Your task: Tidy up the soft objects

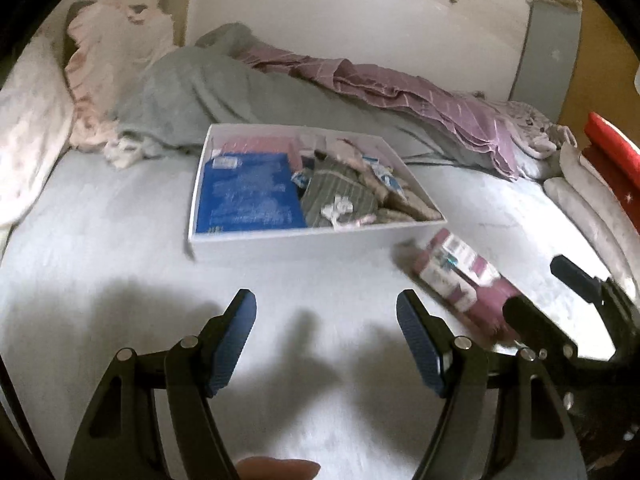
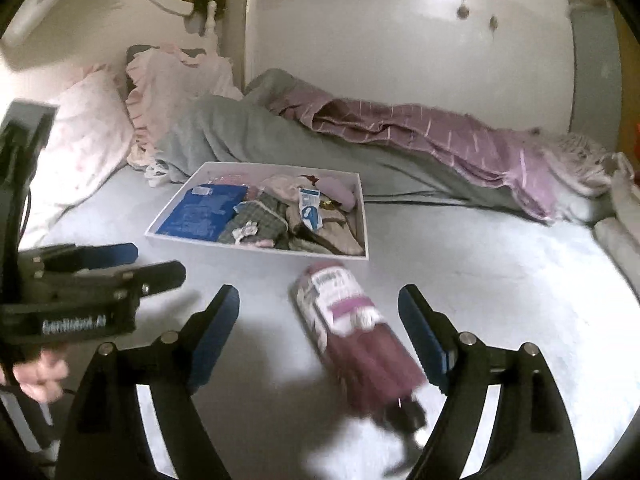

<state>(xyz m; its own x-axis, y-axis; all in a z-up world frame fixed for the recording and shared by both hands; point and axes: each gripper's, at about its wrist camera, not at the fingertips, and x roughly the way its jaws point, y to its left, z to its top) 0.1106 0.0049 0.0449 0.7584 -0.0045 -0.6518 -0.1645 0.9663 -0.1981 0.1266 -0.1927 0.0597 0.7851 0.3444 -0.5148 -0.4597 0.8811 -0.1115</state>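
A maroon pack of socks with a white label (image 2: 352, 332) lies on the pale bed sheet, between and just ahead of my open right gripper (image 2: 318, 330); nothing is gripped. It also shows in the left wrist view (image 1: 460, 280), to the right of my open, empty left gripper (image 1: 326, 326). A white shallow box (image 1: 280, 242) sits mid-bed, holding a blue packet (image 1: 250, 194), folded grey striped cloth (image 1: 340, 196) and other small soft items. The box also shows in the right wrist view (image 2: 256, 250).
A grey blanket (image 1: 224, 92) and a purple striped blanket (image 1: 420, 96) lie behind the box along the white wall. Pink pillows (image 1: 32, 128) sit at the left. Pale cushions (image 1: 592, 208) and a red object (image 1: 612, 148) are at the right edge.
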